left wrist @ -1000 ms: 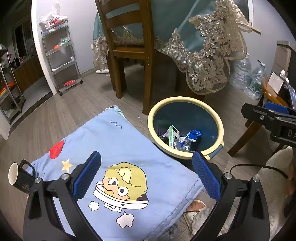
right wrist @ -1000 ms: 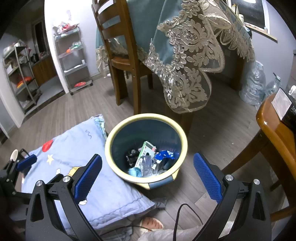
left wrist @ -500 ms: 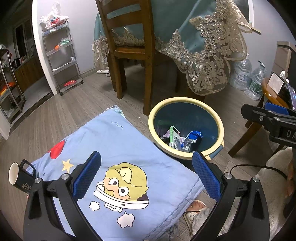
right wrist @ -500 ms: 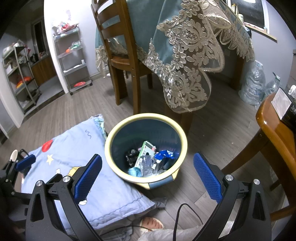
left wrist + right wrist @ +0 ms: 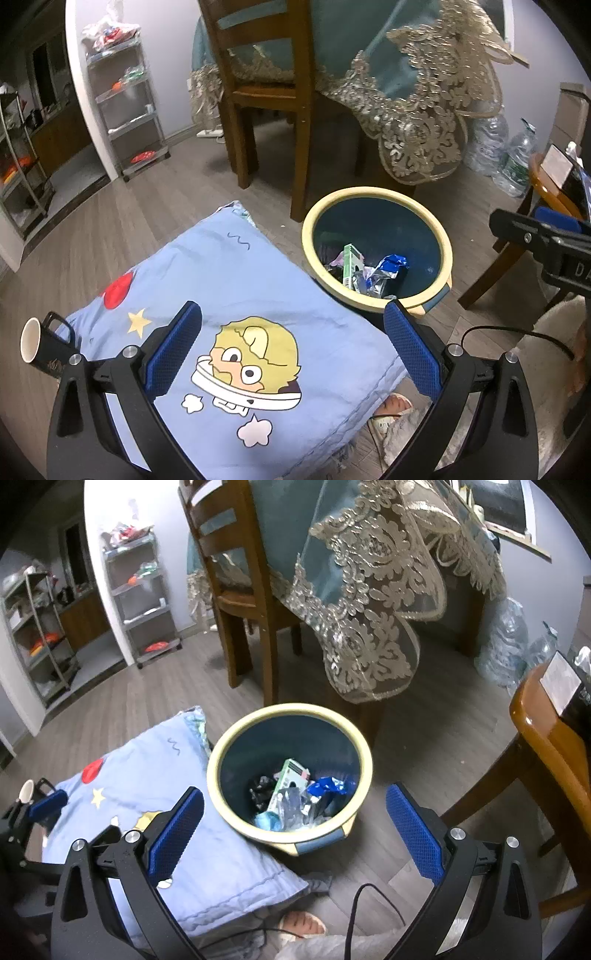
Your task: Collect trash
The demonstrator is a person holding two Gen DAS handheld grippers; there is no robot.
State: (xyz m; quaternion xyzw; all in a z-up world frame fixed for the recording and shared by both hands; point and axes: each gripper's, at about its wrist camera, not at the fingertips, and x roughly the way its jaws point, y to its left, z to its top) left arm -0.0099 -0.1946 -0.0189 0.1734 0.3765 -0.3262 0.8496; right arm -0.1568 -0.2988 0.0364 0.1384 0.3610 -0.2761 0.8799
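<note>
We have the left gripper point(image 5: 291, 332) low in its frame, jaws spread wide with nothing between them, above the blue cartoon cushion point(image 5: 229, 295). Our right gripper point(image 5: 295, 816) is spread just as wide and empty, framing the trash bin point(image 5: 221, 760) at centre frame. Down inside the bin we see the trash: a green box point(image 5: 290, 781), a blue wrapper point(image 5: 327, 785) and crumpled clear plastic. The bin stands on the wood floor, touching the cushion's right edge, below the lace tablecloth point(image 5: 369, 627). At far left, a black mug point(image 5: 37, 345) beside the cushion.
</note>
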